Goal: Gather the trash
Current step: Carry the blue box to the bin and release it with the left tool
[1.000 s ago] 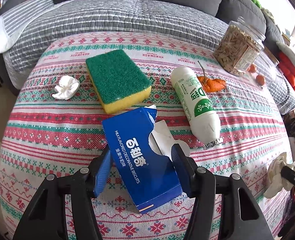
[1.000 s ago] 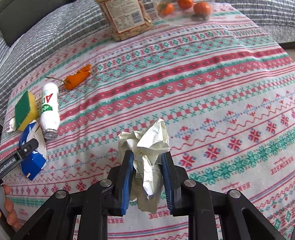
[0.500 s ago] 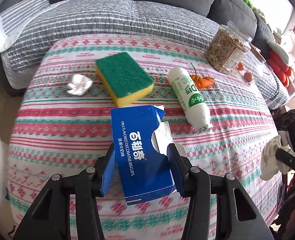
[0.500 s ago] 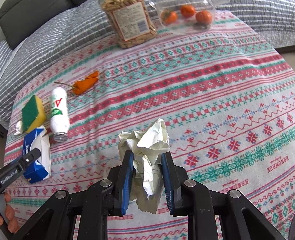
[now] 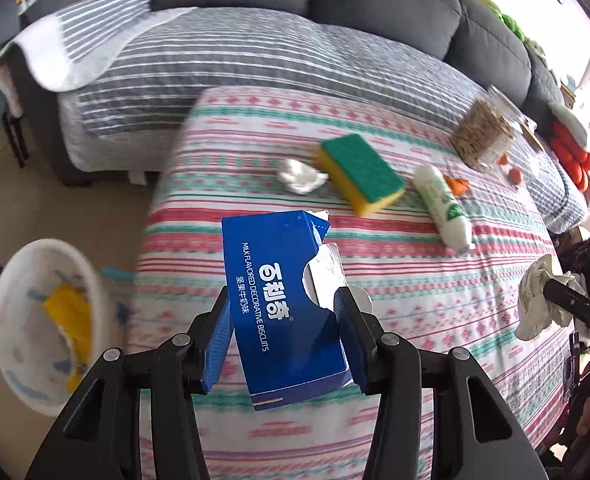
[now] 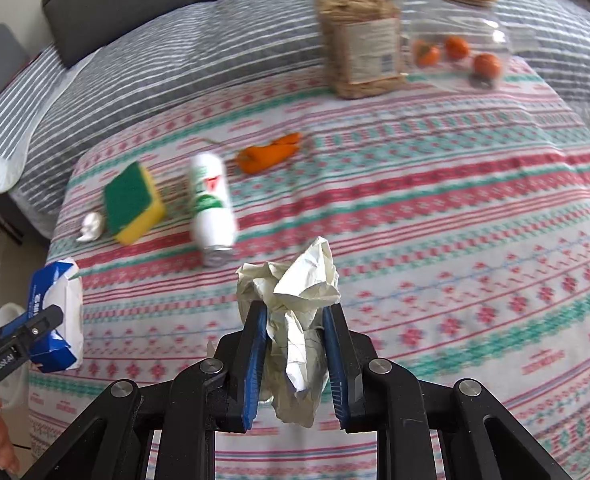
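Observation:
My left gripper is shut on a torn blue biscuit box and holds it above the left edge of the patterned table. The box also shows in the right wrist view. My right gripper is shut on a crumpled paper wad, held above the table; the wad also shows in the left wrist view. A white bin with trash inside stands on the floor at lower left. A small white tissue, an empty white bottle and an orange peel lie on the table.
A green and yellow sponge lies by the tissue. A jar of nuts and a clear container with tangerines stand at the table's far side. A grey striped sofa runs behind the table.
My left gripper has lifted the blue box and swung left, so the white bin on the floor has come into view. My right gripper has drifted left with the paper wad.

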Demonstrator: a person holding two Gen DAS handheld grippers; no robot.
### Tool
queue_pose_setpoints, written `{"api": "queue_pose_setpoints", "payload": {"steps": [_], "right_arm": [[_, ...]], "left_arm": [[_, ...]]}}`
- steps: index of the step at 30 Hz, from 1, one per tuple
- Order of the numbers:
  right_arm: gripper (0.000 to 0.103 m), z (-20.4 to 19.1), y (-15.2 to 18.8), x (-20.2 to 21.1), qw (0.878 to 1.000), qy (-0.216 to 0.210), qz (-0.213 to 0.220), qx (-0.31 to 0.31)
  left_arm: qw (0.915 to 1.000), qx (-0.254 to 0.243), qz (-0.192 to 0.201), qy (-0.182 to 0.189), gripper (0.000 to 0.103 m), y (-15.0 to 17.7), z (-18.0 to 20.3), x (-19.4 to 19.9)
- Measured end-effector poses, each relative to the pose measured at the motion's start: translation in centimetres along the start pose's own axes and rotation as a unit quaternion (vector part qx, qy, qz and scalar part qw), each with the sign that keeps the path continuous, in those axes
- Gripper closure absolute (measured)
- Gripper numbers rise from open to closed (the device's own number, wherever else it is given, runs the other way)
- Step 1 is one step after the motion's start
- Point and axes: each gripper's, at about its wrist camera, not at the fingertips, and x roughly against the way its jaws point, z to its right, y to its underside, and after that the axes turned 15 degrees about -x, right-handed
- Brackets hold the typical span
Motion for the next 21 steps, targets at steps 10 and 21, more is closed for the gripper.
{"api": "queue_pose_setpoints", "payload": {"steps": [10, 21], "right_arm": [[0.078, -7.2, 2.8, -2.0, 0.999, -0.023, -0.017, 0.046], [0.078, -15.2, 6.4, -4.6, 0.993, -0.052, -0.039, 0.097]], "left_arm": [[0.9986, 0.050, 0.000, -0.020, 0.051, 3.0, -8.2, 3.0], [0.9919, 0.115, -0.012, -0.053, 0.051, 7.1, -17.5, 4.9]]}}
